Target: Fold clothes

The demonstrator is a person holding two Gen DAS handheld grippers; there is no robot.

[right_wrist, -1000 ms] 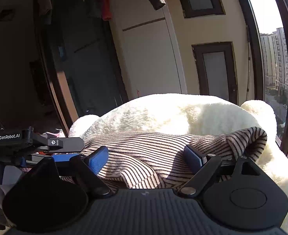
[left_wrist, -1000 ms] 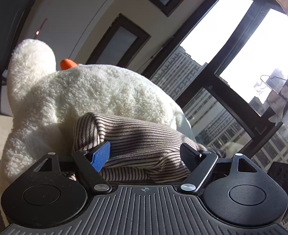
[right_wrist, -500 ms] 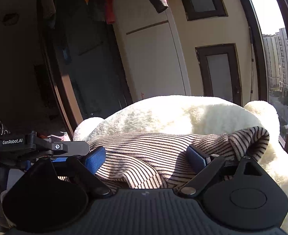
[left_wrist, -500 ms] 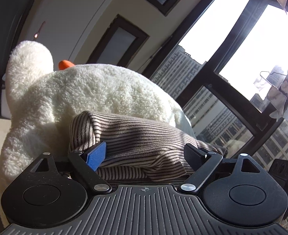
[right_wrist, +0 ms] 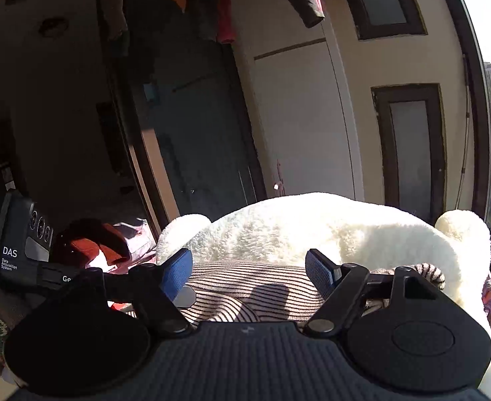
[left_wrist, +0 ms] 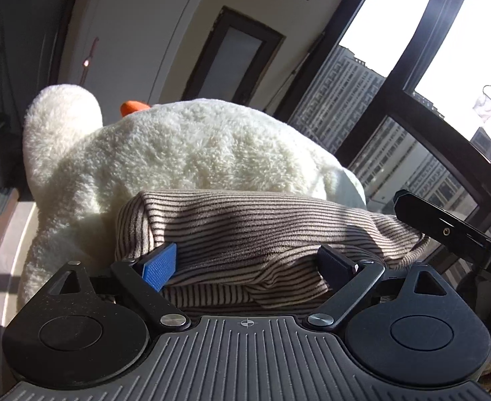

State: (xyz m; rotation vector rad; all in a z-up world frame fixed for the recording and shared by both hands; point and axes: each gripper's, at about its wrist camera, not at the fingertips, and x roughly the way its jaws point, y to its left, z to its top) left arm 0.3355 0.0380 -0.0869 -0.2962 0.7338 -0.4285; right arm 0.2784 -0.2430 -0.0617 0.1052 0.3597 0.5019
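The striped garment (left_wrist: 262, 234), beige with thin dark lines, lies folded in a thick bundle on top of a large white plush toy (left_wrist: 185, 153), whose orange beak (left_wrist: 132, 107) pokes up behind its back. In the left wrist view the left gripper (left_wrist: 249, 264) has its jaws spread wide at the near edge of the bundle, blue pad on one side and dark pad on the other, with the striped folds bulging into the gap between them; whether the pads touch the cloth is hard to tell. In the right wrist view the right gripper (right_wrist: 249, 267) also stands with jaws spread, hovering just above the striped garment (right_wrist: 245, 287) and casting a finger shadow onto it. The left device with its DAS label (right_wrist: 10, 257) shows at the left edge there. Beyond the plush toy are a cream wall with dark framed panels, tall windows (left_wrist: 412, 67) onto apartment towers, and clothes hanging overhead (right_wrist: 218, 0)
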